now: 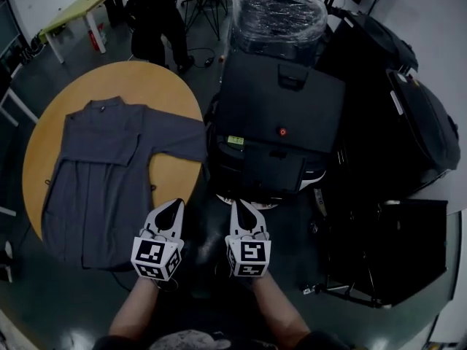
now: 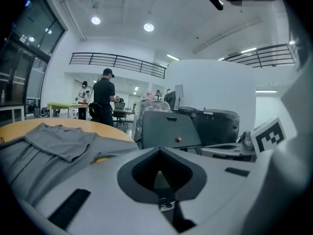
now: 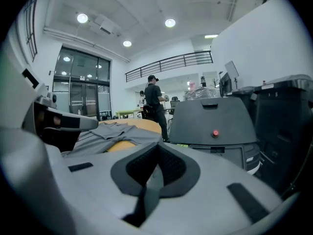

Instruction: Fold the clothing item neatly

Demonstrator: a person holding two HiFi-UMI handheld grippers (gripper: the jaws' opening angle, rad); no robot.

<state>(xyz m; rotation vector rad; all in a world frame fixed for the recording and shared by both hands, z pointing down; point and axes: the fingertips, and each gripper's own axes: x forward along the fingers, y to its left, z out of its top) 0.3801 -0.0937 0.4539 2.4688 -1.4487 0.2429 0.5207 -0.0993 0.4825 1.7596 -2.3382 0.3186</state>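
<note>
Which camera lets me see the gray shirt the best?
The head view. It looks down on the whole gray shirt, spread on the round table. The left gripper view shows the shirt only side-on and low. The right gripper view shows just a small, far part.

In the head view a round wooden bench (image 1: pixel 139 79) fills the 10 o'clock area over a dark, glossy floor (image 1: pixel 44 305). At the centre stands a black machine (image 1: pixel 281 115) with a sloped lid and a small red button (image 1: pixel 282 131); a green label (image 1: pixel 235 141) sits on its left edge. Just behind it, at 12 o'clock, is a bundle wrapped in clear plastic (image 1: pixel 277 13). Black soft cases (image 1: pixel 423 130) crowd the 3 o'clock side, with a black box (image 1: pixel 394 246) at 4 o'clock. A person in dark clothes (image 1: pixel 157 20) stands at 11 o'clock, near a green-topped table (image 1: pixel 76 9). The left gripper view shows a balcony railing (image 2: pixel 117 62) and round ceiling lights (image 2: pixel 148 27).
</note>
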